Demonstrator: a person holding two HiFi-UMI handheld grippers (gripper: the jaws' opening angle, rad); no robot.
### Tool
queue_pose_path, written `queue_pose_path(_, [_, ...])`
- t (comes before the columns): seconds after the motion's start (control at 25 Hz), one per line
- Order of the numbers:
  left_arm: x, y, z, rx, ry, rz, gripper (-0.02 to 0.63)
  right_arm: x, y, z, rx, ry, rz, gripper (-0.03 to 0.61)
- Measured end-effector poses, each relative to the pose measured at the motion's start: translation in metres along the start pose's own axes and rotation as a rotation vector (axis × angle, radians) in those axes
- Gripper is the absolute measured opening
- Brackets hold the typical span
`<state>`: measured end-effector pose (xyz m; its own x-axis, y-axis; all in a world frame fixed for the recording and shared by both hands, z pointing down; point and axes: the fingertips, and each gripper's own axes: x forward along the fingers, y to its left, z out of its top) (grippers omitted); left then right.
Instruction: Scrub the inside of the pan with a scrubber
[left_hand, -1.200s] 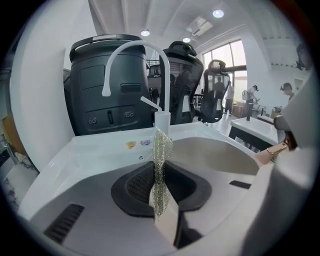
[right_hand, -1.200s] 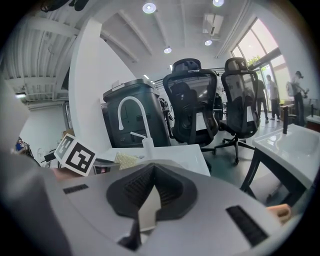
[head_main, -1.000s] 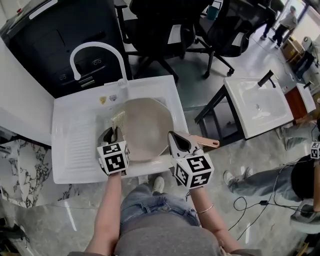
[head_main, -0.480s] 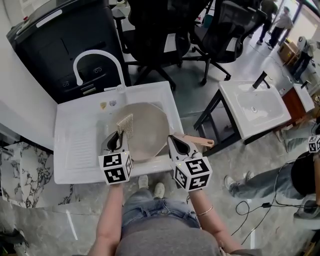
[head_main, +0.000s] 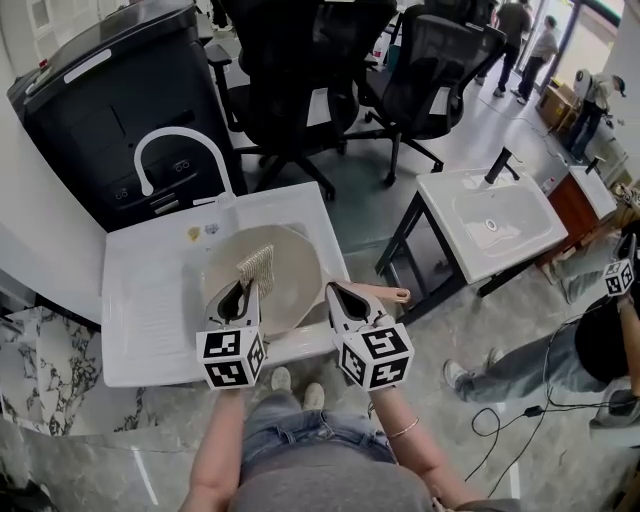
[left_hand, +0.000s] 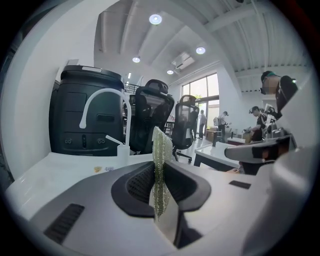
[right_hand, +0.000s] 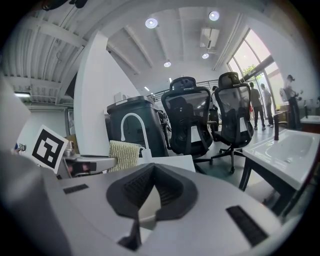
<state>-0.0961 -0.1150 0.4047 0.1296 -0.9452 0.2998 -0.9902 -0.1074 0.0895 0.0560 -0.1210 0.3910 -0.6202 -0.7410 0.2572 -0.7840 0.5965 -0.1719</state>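
A round pan (head_main: 292, 272) with a pale beige inside lies in the white sink (head_main: 150, 310); its copper-coloured handle (head_main: 393, 294) sticks out to the right over the sink's edge. My left gripper (head_main: 243, 291) is shut on a pale woven scrubber (head_main: 256, 266), which stands over the left half of the pan. The left gripper view shows the scrubber (left_hand: 161, 165) edge-on between the jaws. My right gripper (head_main: 336, 291) hovers at the pan's right rim, just left of the handle, shut with nothing in it. The right gripper view shows the scrubber (right_hand: 125, 150) off to the left.
A white arched faucet (head_main: 172, 140) rises behind the sink, with a black cabinet (head_main: 110, 90) beyond it. Office chairs (head_main: 300, 80) stand behind. A second white sink (head_main: 490, 220) on a dark frame is to the right. People are at the far right.
The left gripper has carried the scrubber from the pan's left rim to over its inside. The right gripper stays beside the handle. The view has shifted slightly.
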Motion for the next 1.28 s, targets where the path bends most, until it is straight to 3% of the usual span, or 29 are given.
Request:
queue_pose_path(0.36, [0.006, -0.02, 0.012, -0.001, -0.055, -0.085, 0.071, 0.001, -0.019, 0.009, -0.005, -0.048, -0.031, 0.009])
queue_pose_path(0.8, [0.017, -0.026, 0.017, 0.001, -0.067, -0.119, 0.071, 0.005, -0.022, 0.012, -0.075, -0.053, -0.048, 0.008])
queue_pose_path(1.28, [0.02, -0.027, 0.003, -0.01, -0.043, -0.12, 0.071, 0.006, -0.025, 0.008, -0.075, -0.065, -0.059, 0.008])
